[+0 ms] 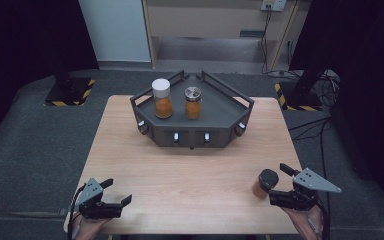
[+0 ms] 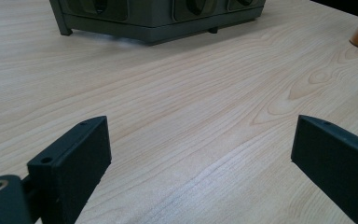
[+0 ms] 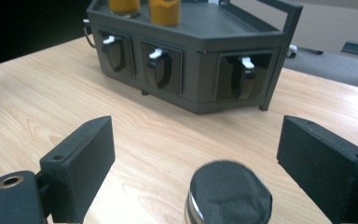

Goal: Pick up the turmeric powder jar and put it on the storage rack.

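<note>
So from where I'm standing it's looking like a jar-loading job about two thirds done; two jars are already sitting up on the dark tray (image 1: 230,116) at the far side of the bench (image 1: 190,170); the white-capped jar (image 1: 162,98) is on the left and the metal-lidded jar (image 1: 193,102) is just beside it, both upright with orange stuff inside.

The third one, the black-lidded jar (image 1: 265,183), is sitting down on the bench near the front right corner, well apart from the tray; the right tongs (image 1: 283,185) are hovering right at it, jaws spread wide with the jar between them but not touching as far as I can tell; in the right gripper view the lid (image 3: 230,191) is sitting low in the middle between the two black jaws with a gap either side.

The left tongs (image 1: 117,192) are hanging out at the front left corner, also wide, nothing in them, bare wood ahead.

So what's remaining, I'm guessing: closing on that last jar, lifting it, and parking it on the tray next to its mates; there's looking to be room on the right side.
</note>
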The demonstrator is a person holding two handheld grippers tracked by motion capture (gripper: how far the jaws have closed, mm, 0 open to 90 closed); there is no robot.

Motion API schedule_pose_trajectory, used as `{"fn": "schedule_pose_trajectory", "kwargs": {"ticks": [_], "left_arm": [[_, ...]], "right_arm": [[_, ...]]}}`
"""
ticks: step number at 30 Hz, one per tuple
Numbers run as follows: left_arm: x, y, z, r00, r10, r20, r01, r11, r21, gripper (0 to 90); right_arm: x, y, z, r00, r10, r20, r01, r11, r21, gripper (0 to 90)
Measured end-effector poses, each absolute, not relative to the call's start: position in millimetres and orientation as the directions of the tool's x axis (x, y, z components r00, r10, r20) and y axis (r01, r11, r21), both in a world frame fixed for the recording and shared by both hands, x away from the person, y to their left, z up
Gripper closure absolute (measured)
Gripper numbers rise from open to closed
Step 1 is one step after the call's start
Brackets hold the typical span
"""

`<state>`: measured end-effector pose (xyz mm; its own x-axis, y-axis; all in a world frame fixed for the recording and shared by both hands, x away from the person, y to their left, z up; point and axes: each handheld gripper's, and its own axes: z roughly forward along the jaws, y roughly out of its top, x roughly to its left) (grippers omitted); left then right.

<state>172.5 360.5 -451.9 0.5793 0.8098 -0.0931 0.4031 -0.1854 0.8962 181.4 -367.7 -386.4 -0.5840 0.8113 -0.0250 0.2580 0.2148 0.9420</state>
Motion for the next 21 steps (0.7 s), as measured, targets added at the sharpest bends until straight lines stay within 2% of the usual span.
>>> {"fn": "schedule_pose_trajectory", "kwargs": {"ticks": [14, 21], "left_arm": [[171, 362, -452, 0.581, 0.808, -0.094, 0.404, -0.186, 0.896, 3.9], [171, 362, -452, 0.585, 0.806, -0.094, 0.401, -0.186, 0.897, 4.1]], "right_arm": [[170, -368, -404, -0.555, 0.831, -0.038, 0.309, 0.248, 0.918, 10.4], [169, -372, -414, -0.540, 0.841, -0.008, 0.345, 0.230, 0.910, 10.3]]}}
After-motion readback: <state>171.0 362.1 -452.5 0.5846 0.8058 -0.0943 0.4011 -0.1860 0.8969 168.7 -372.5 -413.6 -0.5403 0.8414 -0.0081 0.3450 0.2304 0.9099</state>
